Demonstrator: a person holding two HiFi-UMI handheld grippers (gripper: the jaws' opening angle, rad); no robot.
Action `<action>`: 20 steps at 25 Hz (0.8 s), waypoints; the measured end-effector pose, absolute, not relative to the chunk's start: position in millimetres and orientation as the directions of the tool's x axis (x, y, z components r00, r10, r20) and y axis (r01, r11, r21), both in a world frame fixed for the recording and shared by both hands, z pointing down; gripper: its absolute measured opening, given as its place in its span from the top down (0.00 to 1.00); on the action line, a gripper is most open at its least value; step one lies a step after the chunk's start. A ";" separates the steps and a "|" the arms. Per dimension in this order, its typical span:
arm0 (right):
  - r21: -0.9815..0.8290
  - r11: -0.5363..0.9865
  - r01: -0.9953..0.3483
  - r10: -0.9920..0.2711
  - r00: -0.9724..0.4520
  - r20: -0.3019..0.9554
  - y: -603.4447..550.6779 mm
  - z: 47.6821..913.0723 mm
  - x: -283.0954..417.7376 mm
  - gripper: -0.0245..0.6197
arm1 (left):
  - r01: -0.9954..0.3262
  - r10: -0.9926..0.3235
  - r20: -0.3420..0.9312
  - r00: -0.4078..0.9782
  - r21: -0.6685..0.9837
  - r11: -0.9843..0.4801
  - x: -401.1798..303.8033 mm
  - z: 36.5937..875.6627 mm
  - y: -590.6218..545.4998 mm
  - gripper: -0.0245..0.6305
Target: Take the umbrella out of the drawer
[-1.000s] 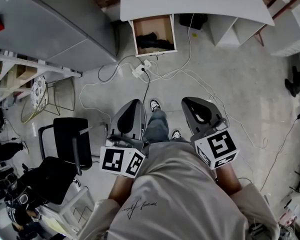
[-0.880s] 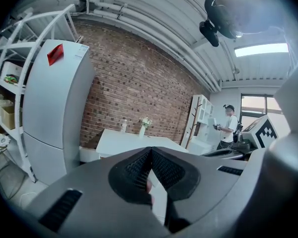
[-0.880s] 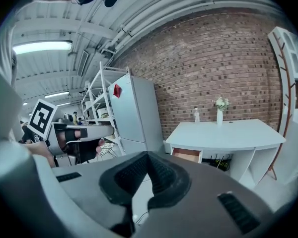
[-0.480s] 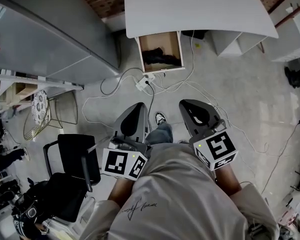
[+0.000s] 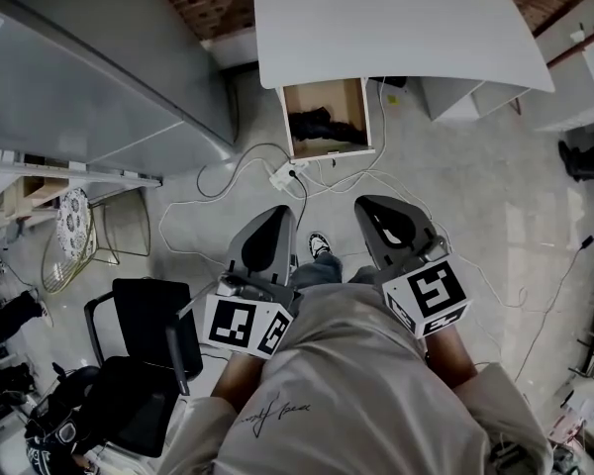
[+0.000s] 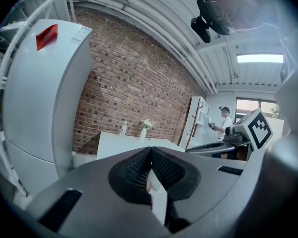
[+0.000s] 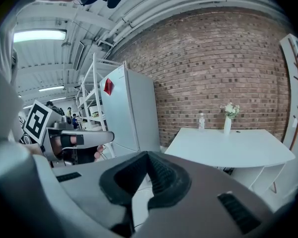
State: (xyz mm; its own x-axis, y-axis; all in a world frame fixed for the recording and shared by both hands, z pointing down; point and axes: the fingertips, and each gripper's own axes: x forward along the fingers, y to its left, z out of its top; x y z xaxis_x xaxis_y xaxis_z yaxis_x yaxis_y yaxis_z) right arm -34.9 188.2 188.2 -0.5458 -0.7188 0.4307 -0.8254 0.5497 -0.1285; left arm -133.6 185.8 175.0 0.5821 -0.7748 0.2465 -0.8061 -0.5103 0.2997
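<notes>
Head view: drawer is open under the white tabletop, wood inside. Umbrella, a dark bundle, lies in the drawer's back half with its long axis across the drawer's width; can't tell which end is the handle. Left gripper and right gripper are both closed and empty, held side by side over the floor, well apart from the drawer and pointing toward it. Red label on the fridge, print unreadable. Shirt has script writing, illegible.
</notes>
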 end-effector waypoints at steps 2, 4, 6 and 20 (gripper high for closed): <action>-0.117 0.544 -0.831 -0.726 -0.536 0.431 184.8 189.6 -36.3 0.94 | -0.806 -0.775 0.245 0.583 0.298 -0.512 -137.6 176.4 183.0 0.94; -0.101 0.535 -0.839 -0.735 -0.521 0.434 180.6 189.9 -37.1 0.94 | -0.806 -0.777 0.244 0.580 0.305 -0.507 -142.8 176.5 179.7 0.94; -0.089 0.525 -0.846 -0.743 -0.507 0.438 175.7 189.8 -37.5 0.94 | -0.808 -0.779 0.245 0.577 0.313 -0.500 -147.8 177.2 175.8 0.94; -0.087 0.537 -0.839 -0.737 -0.516 0.436 144.2 200.9 -21.0 0.94 | -0.831 -0.798 0.265 0.541 0.316 -0.458 -138.7 189.7 152.9 0.93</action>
